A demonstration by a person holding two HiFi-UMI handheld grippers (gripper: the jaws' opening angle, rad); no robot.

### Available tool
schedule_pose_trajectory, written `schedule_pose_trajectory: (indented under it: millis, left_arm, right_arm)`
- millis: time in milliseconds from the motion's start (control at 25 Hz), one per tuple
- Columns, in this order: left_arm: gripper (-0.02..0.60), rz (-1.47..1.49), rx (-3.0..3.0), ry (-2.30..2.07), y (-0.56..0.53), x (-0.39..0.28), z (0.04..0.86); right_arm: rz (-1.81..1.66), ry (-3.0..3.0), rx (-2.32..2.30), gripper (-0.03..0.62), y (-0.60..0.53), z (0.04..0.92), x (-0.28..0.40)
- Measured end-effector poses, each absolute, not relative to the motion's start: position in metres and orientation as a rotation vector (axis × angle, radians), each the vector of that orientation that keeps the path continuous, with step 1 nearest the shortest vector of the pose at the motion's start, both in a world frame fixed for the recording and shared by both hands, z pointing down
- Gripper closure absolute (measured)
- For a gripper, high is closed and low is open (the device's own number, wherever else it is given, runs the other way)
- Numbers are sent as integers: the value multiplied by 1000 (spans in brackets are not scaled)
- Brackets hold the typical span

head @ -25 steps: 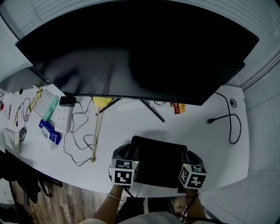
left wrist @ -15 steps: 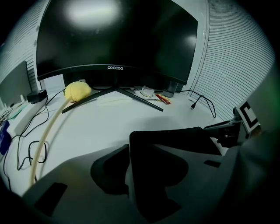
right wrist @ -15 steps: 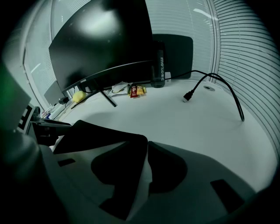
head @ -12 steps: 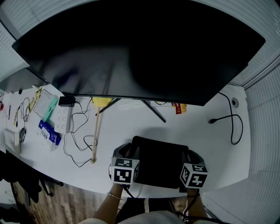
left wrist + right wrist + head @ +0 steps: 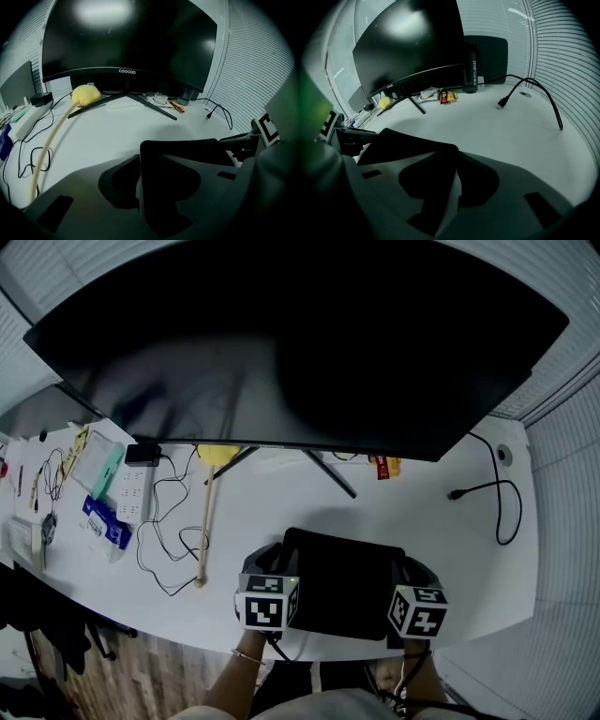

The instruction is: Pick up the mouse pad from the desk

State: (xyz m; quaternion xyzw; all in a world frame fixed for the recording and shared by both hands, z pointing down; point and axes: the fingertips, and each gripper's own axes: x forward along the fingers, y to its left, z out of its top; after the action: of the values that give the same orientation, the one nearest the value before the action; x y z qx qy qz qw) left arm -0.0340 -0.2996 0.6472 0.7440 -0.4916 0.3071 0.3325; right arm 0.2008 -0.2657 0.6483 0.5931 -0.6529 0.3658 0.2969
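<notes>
At the far left of the head view the tabletop is cut off by the frame. The small clutter there, a white power strip, a blue packet and thin black wires, is too dim and small to read any further. A pale stick with a yellow end lies just beside the wires. The big dark monitor fills the upper half of the view and hides the back of the tabletop (only its stand legs show below it).

The mouse pad lies near the front edge of the tabletop, between the two grippers. The left gripper sits at the pad's left edge, and from above its marker cube covers much of it. In the left gripper view the pad's edge stands between the jaws, which are apart and have just been closing. They do not seem to press on it yet, though black pad against black jaw lining is hard to separate.

The right gripper is at the pad's right edge. That edge likewise lies between its parted jaws, which have also just been closing. Further right a black cable loops on the tabletop, well apart from the pad.
</notes>
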Motion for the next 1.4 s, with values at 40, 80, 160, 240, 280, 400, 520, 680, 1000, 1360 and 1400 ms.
schedule_pose_trajectory:
  millis: [40,80,160,240,280,400,520,680,1000,1360,1400]
  left_arm:
    - [457,801,1938,-1281,-300,-34,647]
    - [465,802,1932,-1277,-300,-35,647]
    - [480,804,1922,-1263,-300,-34,648]
    - [505,791,1910,-1241,-298,-31,649]
    - [529,782,1905,-1233,-297,-30,649]
    - [540,809,1914,-1232,-296,-28,648]
    - [540,826,1923,-1227,-297,-27,648]
    - [540,816,1915,-1232,-297,-29,648]
    - [540,798,1928,-1262,-294,-29,638]
    - [540,742,1963,-1275,-287,-33,613]
    - [540,733,1967,-1278,-286,-34,609]
  right_arm:
    - [974,-1735,1572,477,-266,648,200]
    - [976,-1735,1567,481,-266,648,199]
    - [982,-1740,1554,496,-266,649,197]
    - [985,-1747,1541,521,-265,649,195]
    - [984,-1750,1535,527,-265,649,193]
    - [986,-1760,1522,539,-265,648,191]
    - [984,-1767,1519,541,-265,647,192]
    - [979,-1772,1525,542,-266,649,191]
    - [985,-1793,1558,542,-266,639,190]
    - [946,-1831,1597,542,-264,608,185]
    - [940,-1836,1603,542,-263,604,184]
